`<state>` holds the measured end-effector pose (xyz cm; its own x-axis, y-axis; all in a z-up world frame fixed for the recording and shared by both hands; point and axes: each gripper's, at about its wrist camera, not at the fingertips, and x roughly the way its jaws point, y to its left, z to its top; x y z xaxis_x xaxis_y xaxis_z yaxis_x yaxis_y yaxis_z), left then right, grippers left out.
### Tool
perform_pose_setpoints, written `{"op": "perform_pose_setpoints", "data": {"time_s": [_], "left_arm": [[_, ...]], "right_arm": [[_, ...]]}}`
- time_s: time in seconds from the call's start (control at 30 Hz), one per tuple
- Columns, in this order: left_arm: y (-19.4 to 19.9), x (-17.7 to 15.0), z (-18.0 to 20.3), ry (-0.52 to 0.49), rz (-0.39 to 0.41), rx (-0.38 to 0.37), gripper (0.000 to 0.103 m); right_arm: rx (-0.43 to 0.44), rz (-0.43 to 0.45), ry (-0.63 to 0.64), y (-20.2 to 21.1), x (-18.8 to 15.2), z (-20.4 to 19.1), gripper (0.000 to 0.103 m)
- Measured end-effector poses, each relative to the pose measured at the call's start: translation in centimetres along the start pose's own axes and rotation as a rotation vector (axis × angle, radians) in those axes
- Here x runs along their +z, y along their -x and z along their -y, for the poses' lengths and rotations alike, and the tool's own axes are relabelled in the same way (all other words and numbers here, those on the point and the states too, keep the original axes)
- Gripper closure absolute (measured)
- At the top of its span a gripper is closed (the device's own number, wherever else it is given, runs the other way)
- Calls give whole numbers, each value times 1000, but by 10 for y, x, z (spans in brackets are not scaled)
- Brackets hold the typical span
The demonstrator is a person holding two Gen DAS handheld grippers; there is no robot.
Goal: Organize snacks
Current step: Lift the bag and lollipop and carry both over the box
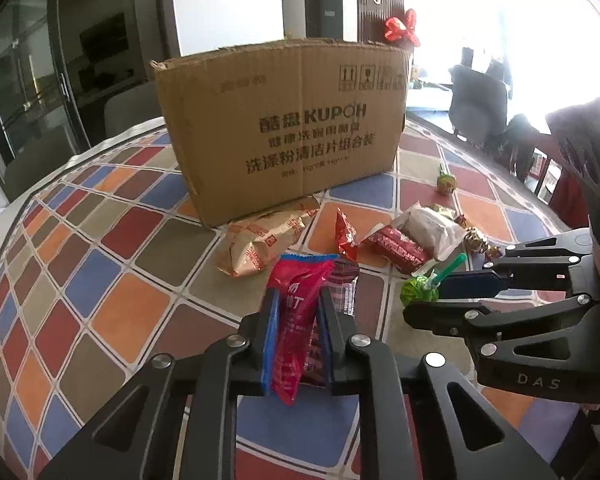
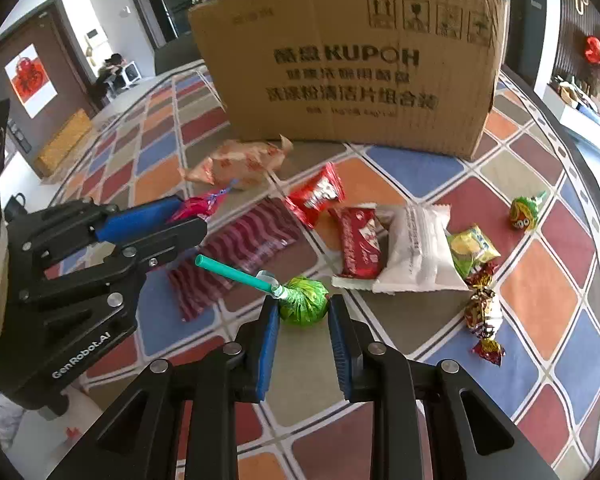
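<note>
the left gripper (image 1: 298, 312) was clamped on a crinkled pink-red plastic snack packet (image 1: 298, 308), which stood up between its blue pads just above the table covered in a cloth of orange, blue, red and olive diamonds (image 1: 112, 292). a dark red striped flat wrapper (image 2: 236, 252) lay on the cloth just beside it. the right gripper (image 2: 304, 312) was closed narrow on a round lollipop in shiny green foil (image 2: 303, 300), a pad touching each side, its teal stick (image 2: 236, 272) slanting up toward the left gripper. behind them lay a tan paper-wrapped bun (image 2: 240, 164), two red candy packets, a white pillow pack (image 2: 416, 248) and a yellow-green sachet (image 2: 472, 248). a brown corrugated cardboard box with printed black lettering (image 1: 284, 124) stood toward the table's far edge.
</note>
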<state>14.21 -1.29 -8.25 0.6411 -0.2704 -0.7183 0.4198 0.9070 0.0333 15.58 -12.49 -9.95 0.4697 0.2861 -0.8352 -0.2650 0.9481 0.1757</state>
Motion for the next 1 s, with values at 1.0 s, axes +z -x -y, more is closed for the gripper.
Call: {"op": "perform_pose_setpoints", "data": {"time_s": [1.0], "left_arm": [[63, 45, -3, 133, 185, -7, 90]], "right_arm": [[53, 214, 25, 69, 35, -8, 77]]}}
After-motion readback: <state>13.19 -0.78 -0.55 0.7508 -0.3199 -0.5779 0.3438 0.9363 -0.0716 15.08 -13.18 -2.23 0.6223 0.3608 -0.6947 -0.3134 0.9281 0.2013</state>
